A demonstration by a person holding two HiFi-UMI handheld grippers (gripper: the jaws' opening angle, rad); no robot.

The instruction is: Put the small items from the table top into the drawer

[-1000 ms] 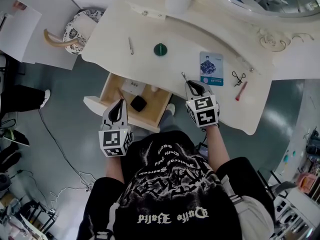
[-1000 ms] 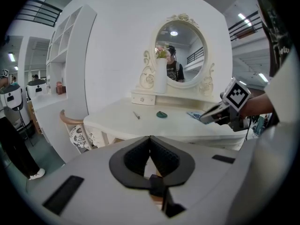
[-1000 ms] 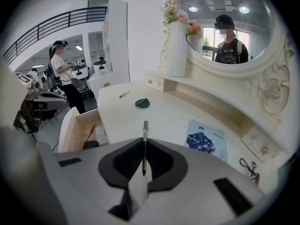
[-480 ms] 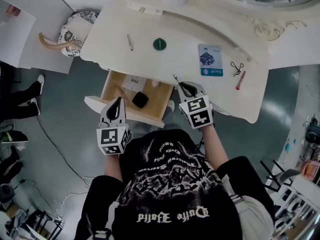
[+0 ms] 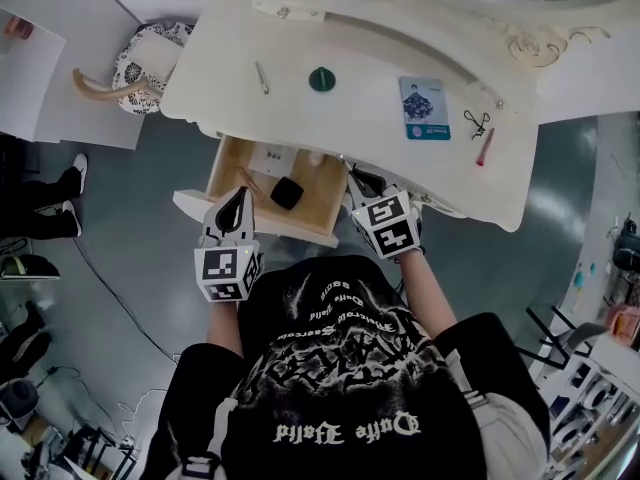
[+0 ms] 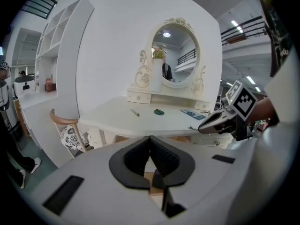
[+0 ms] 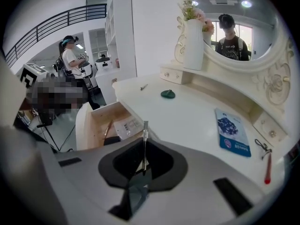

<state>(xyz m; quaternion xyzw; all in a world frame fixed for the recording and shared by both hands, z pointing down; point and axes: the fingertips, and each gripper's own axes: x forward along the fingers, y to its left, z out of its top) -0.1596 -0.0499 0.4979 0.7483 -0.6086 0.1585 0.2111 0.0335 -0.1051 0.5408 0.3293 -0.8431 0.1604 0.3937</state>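
Note:
My right gripper (image 5: 357, 176) is shut on a thin metal tool (image 5: 346, 164) that sticks out ahead of its jaws (image 7: 145, 135). It hovers at the right edge of the open wooden drawer (image 5: 250, 224), by the table's front edge. The drawer holds a black item (image 5: 288, 192), a white card (image 5: 269, 155) and a thin stick (image 5: 249, 179). On the white table (image 5: 380, 158) lie a green round item (image 5: 321, 79), a metal piece (image 5: 261, 77), a blue packet (image 5: 424, 108), small scissors (image 5: 476, 123) and a red stick (image 5: 485, 147). My left gripper (image 5: 237, 198) stays shut and empty in front of the drawer (image 6: 150, 139).
A chair with a patterned cushion (image 5: 140, 53) stands left of the table. A white vase (image 7: 194, 41) and an oval mirror (image 7: 234, 22) rise at the table's back. A person's legs (image 5: 40, 193) show on the floor at the far left. People stand in the background (image 7: 72, 60).
My right gripper has carried the metal tool leftwards from the table's front edge towards the drawer. The left gripper has hardly moved.

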